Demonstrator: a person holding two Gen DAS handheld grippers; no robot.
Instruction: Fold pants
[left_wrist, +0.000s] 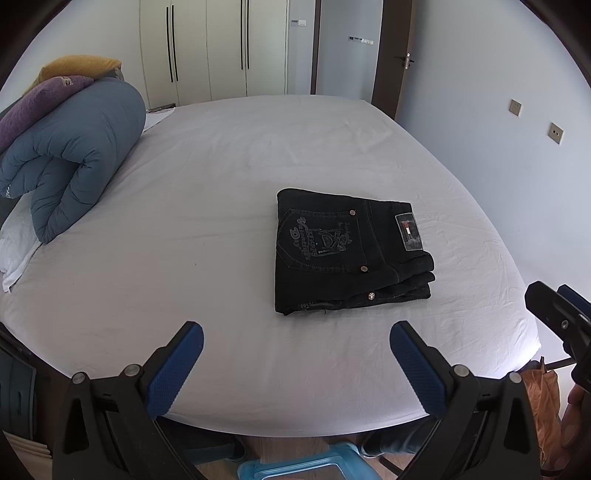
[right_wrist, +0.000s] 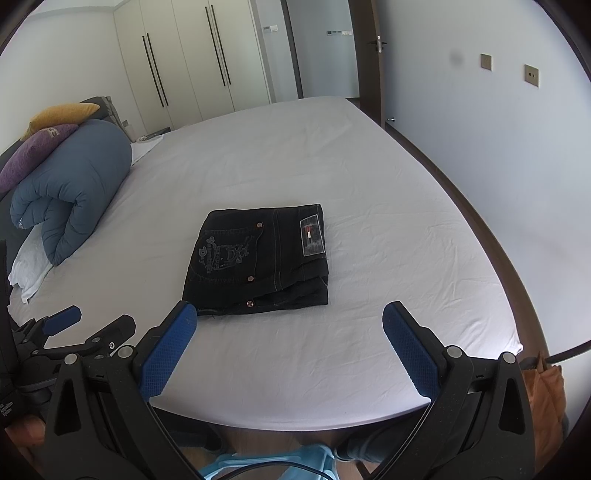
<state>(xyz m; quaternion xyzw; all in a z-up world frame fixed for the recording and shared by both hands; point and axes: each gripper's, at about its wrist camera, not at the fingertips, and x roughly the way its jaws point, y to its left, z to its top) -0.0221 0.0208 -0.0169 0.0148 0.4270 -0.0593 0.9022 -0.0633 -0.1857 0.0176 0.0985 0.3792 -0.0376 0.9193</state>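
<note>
Bedroom, white-sheeted bed (left_wrist: 221, 221). I hold my left gripper (left_wrist: 295, 363) and right gripper (right_wrist: 290, 345) above its near edge, jaws spread wide, both empty. Beyond them lie the folded black pants (left_wrist: 351, 251), apart from a rolled blue duvet (left_wrist: 74, 155).

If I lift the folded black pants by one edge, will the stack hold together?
Probably not: the folded black pants are soft denim in loose layers, visible at the near edge, so they would likely sag and unfold. Stacked denim looks fairly heavy. Pushed, they would probably drag on the wrinkled sheet.
</note>
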